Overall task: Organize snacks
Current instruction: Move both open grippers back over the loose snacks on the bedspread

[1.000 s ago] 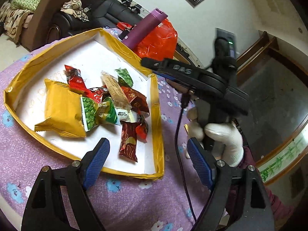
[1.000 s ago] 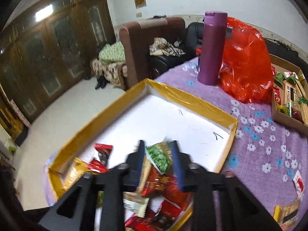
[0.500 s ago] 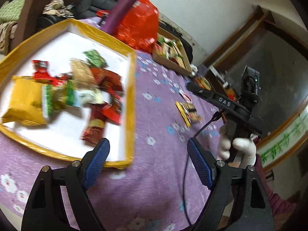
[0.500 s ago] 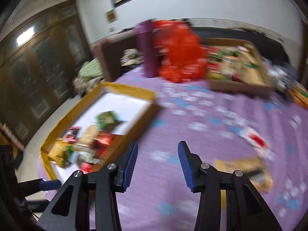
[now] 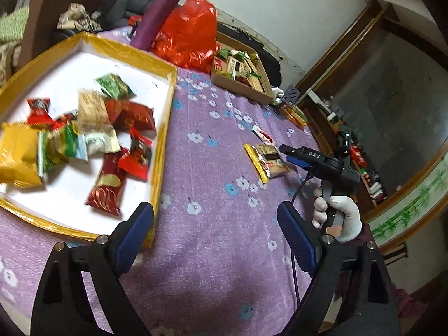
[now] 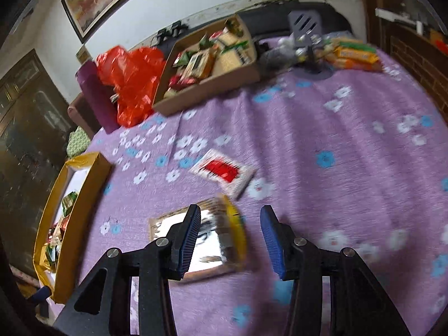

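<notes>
The right gripper (image 6: 231, 235) hangs just above a brown snack packet with a yellow edge (image 6: 224, 238); its jaws are opening, narrowly parted, and the packet shows between the fingers, though blur hides whether a pad touches it. 1 white packet with a red label (image 6: 222, 172) lies just beyond. The left gripper (image 5: 215, 232) is empty, its jaws opening wide over bare cloth beside the corner of the yellow tray (image 5: 163, 128).

Counted: 2 loose packets near the right gripper, 1 yellow tray holding a heap of roughly 10 wrapped snacks (image 5: 92, 128), 1 cardboard box (image 5: 238, 84) of more snacks, 1 purple bottle (image 5: 158, 16), 1 red plastic bag (image 5: 190, 30), and some orange packets (image 6: 352, 54) at the far edge.

All rest on a purple flowered tablecloth (image 5: 212, 224). Around it stand white walls, 1 framed picture (image 6: 103, 2), dark wooden cabinets and a sofa.
</notes>
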### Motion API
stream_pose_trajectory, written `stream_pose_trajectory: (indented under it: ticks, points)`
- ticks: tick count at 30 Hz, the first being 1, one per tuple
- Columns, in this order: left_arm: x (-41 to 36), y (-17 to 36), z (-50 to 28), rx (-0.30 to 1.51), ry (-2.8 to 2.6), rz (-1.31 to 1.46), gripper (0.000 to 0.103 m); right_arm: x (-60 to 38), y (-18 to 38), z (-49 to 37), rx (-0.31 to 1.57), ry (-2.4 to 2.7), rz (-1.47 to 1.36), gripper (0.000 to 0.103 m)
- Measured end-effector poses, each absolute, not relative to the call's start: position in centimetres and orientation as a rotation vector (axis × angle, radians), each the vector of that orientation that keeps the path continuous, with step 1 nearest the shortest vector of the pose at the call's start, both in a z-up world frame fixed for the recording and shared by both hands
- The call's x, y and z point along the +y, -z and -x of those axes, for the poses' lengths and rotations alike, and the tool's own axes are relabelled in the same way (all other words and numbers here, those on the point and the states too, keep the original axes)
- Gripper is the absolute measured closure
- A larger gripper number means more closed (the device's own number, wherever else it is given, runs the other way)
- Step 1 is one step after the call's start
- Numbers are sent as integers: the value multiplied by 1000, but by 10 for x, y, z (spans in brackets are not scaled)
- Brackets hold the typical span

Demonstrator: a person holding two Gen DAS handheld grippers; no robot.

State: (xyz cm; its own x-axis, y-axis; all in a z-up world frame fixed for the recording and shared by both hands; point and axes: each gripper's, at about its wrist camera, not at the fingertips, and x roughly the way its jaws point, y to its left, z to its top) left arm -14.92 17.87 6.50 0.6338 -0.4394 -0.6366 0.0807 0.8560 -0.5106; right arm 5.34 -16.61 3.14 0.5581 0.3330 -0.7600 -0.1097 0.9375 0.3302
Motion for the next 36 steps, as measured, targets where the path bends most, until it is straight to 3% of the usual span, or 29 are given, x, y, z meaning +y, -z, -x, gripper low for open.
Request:
stream_pose_trajectory:
  ticks: [9,15,20,27,29,30,36]
  points:
    - [142,-71,144,848,412,380,13,-95,-30,-26,1000,-660,-204,59]
    - [105,-62,137,909,515,306,13,-127,-51,-50,876,-396,-115,54]
    - [94,-56,135,941,531,289,13,-131,-44,-89,900,-313,-8,48]
    - [95,-56,128,945,524,290,13,-112,-17,-109,960,-329,69,48]
    - [93,-56,124,947,519,279,13,-111,-14,-103,957,-299,99,62]
    - [91,-56,121,946,520,269,13,-112,-14,-100,958,-268,121,77]
    - [75,-57,101,949,530,195,13,-138,-22,-73,992,-261,-31,81]
